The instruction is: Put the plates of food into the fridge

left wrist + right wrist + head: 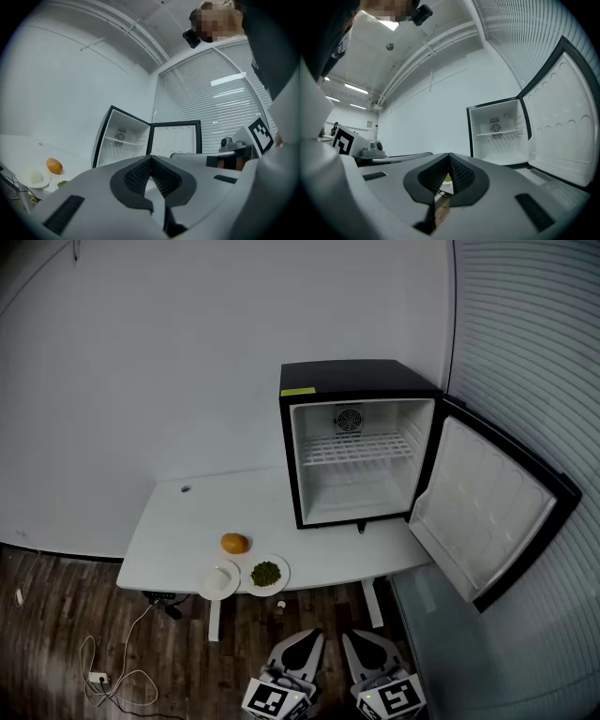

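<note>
round white plates (282, 570), smooth table (169, 531) | well ahead of both tongs | left gripper (151, 158), right gripper (449, 154): pressed together, empty

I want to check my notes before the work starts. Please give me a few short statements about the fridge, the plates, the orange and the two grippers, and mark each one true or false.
1. The door of the fridge stands open. True.
2. One plate already lies on the shelf inside the fridge. False: the shelf is bare; the plate of green food and the other plate are on the table.
3. The orange lies on the table, on no plate. True.
4. The left gripper holds a plate. False: its jaws are together on nothing.
5. The right gripper is shut and empty. True.
</note>
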`<state>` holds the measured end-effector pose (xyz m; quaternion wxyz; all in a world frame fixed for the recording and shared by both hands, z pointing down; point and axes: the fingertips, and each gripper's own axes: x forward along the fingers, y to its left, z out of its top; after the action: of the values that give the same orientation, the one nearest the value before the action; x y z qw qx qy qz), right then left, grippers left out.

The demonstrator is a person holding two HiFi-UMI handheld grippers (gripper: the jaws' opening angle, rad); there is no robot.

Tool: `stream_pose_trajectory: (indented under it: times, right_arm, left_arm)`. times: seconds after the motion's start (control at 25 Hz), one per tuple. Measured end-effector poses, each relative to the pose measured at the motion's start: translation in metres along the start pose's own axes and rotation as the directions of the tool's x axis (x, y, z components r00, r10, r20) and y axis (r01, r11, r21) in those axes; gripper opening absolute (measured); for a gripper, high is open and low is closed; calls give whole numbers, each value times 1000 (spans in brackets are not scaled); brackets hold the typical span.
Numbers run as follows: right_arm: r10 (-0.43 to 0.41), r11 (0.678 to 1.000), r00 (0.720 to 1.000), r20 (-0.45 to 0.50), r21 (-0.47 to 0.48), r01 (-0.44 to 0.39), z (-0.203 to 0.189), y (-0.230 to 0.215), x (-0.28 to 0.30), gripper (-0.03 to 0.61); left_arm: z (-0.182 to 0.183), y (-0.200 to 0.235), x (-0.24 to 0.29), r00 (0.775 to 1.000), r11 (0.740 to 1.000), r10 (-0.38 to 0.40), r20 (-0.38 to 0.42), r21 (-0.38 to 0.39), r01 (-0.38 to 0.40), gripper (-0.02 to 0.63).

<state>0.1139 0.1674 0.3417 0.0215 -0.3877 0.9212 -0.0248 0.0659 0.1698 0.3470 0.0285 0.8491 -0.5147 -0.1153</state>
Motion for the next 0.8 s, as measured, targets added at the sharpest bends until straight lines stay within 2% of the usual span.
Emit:
stream_pose_trajectory:
  times: [0.28,0.48,0.8]
  right_arm:
    - [16,1000,1000,0,-10,-16,-4,3,-1,5]
    - [41,999,999,-8,-14,-41,-8,10,-1,5]
    - [68,997,998,-17,-18,-68,-13,18,-2,5]
  left_arm:
    - [-3,-3,-2,1000,1000,7,2,5,-7,6]
    - [-3,1,-9,999,999,44,16,-20,-44,7]
    - [-7,2,-19,997,997,76,15,-18,-76,6]
